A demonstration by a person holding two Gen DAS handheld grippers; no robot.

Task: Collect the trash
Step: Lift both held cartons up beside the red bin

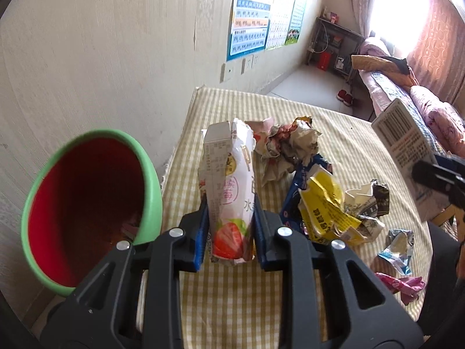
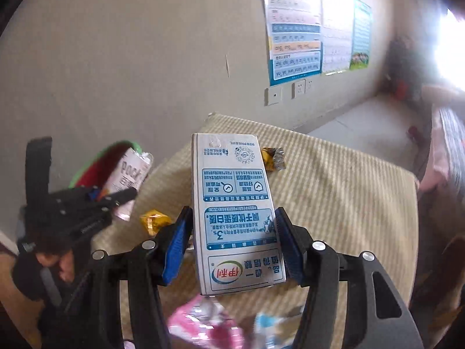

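We hold two grippers over a table (image 1: 334, 133) with a yellow-and-white checked cloth. The left gripper (image 1: 231, 226) pinches a strawberry milk carton (image 1: 229, 192) between its blue pads. The right gripper (image 2: 232, 244) pinches a blue-and-white milk box (image 2: 237, 218) the same way — its print is upside down to us.

Just left of the left gripper we see one bin (image 1: 151, 180), green outside and red inside, tipped so its mouth faces us. In the right wrist view the carton's top sits at the bin's mouth.

Near us on the cloth lie a pink wrapper (image 1: 402, 285) and a small blue-and-white wrapper (image 1: 399, 247). Next comes a yellow wrapper (image 1: 328, 215) on a dark blue one (image 1: 299, 186), with a crumpled black-and-white pack (image 1: 369, 203) beside it. Behind them sits a wad of crumpled paper (image 1: 290, 142).

So we count two cartons, one bin and about six loose bits of trash.

Farther off, the table touches a pale wall with two posters (image 1: 252, 17). Beyond it are a metal shelf (image 1: 334, 43), red slippers (image 1: 344, 96) on the floor, a bed (image 1: 407, 87) with pink bedding — and a bright window with curtains (image 1: 433, 29).
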